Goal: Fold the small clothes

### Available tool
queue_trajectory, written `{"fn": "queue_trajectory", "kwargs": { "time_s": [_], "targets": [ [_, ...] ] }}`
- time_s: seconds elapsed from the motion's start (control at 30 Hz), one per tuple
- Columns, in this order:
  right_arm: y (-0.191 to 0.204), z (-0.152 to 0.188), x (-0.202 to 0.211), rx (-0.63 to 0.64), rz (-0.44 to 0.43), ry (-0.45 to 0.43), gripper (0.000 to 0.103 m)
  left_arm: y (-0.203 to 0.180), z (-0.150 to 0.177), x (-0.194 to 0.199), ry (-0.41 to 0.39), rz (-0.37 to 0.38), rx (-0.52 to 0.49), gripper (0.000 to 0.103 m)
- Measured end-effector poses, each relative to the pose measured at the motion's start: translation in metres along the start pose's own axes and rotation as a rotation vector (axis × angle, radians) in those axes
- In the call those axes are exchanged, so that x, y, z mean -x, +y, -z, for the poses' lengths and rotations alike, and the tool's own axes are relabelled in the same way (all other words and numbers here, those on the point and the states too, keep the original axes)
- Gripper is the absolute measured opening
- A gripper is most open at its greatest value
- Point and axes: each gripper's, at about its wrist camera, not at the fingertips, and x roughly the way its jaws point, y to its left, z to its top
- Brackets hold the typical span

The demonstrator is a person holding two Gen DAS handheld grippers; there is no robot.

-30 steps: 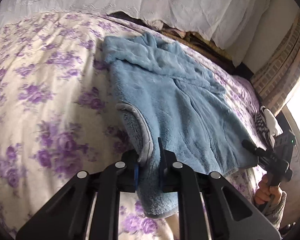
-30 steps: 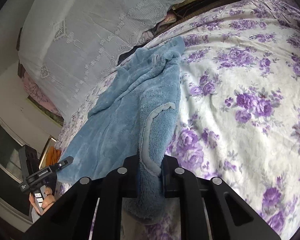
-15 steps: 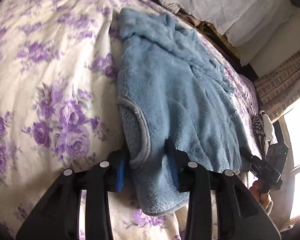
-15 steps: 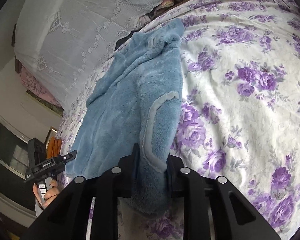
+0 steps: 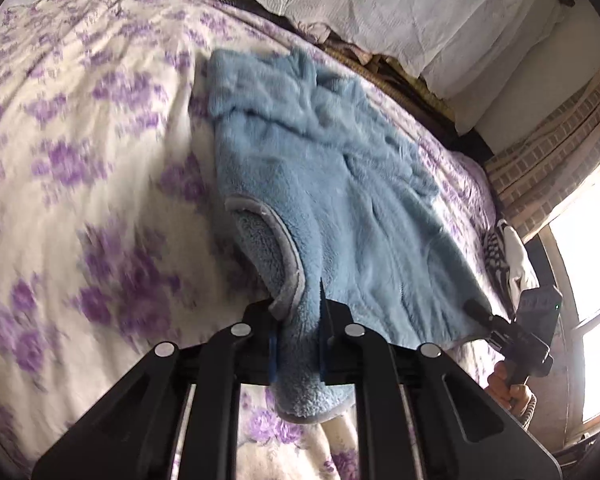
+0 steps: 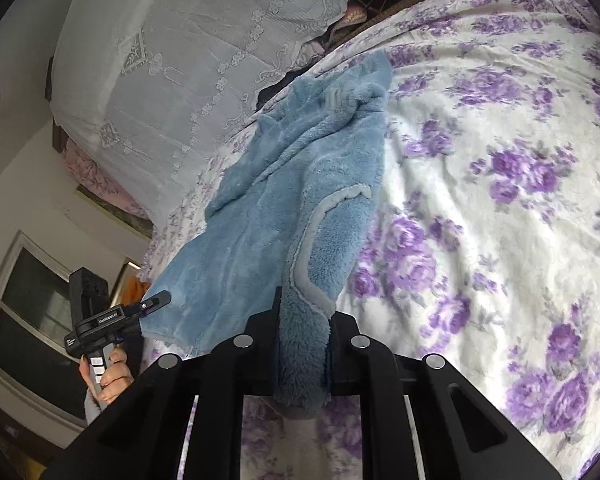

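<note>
A light blue fleece garment [image 5: 340, 184] with a grey-trimmed armhole lies spread on the flowered bedspread [image 5: 80, 168]. My left gripper [image 5: 298, 320] is shut on its near edge beside the armhole, and a fold of fleece hangs down between the fingers. In the right wrist view the same garment [image 6: 284, 184] runs away from my right gripper [image 6: 302, 320], whose jaws are closing and press on the fleece next to the other armhole. Each view also shows the other gripper at the garment's far corner: right gripper [image 5: 478, 310], left gripper [image 6: 156, 300].
White lace-covered bedding [image 6: 188, 60] is piled behind the garment at the head of the bed. A striped cloth [image 5: 500, 256] lies at the bed's edge near a bright window [image 5: 588, 248]. A person's hand [image 6: 108, 376] holds the left gripper's handle.
Both grippers loosened on the fleece half a second ago and have closed on it again. The left view has pulled back a little, and the garment lies much as before.
</note>
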Motion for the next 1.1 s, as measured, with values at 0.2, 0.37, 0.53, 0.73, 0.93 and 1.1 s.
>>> {"fn": "queue_trajectory", "kwargs": {
  "time_s": [0.2,0.37,0.53,0.73,0.93,1.1],
  "targets": [
    [0.019,-0.029,0.001,0.027,-0.008,-0.009,0.015,-0.009,-0.030,0.004,-0.040,-0.018,-0.009,0.012],
    [0.029,-0.059,-0.002,0.032,-0.003,-0.034,0.015,-0.019,-0.054,-0.003,-0.063,-0.062,-0.019,0.012],
    [0.029,-0.086,-0.006,0.002,-0.017,-0.054,0.016,-0.021,-0.074,-0.007,-0.081,-0.069,-0.011,0.012],
    [0.033,-0.113,-0.017,-0.024,-0.022,-0.068,0.016,-0.024,-0.097,-0.010,-0.100,-0.070,0.001,0.012],
    [0.033,-0.136,-0.026,-0.031,-0.018,-0.082,0.016,-0.022,-0.119,-0.014,-0.113,-0.064,0.015,0.012],
    [0.034,-0.155,-0.039,-0.035,-0.011,-0.094,0.016,-0.024,-0.137,-0.020,-0.122,-0.069,0.016,0.012]
  ]
}}
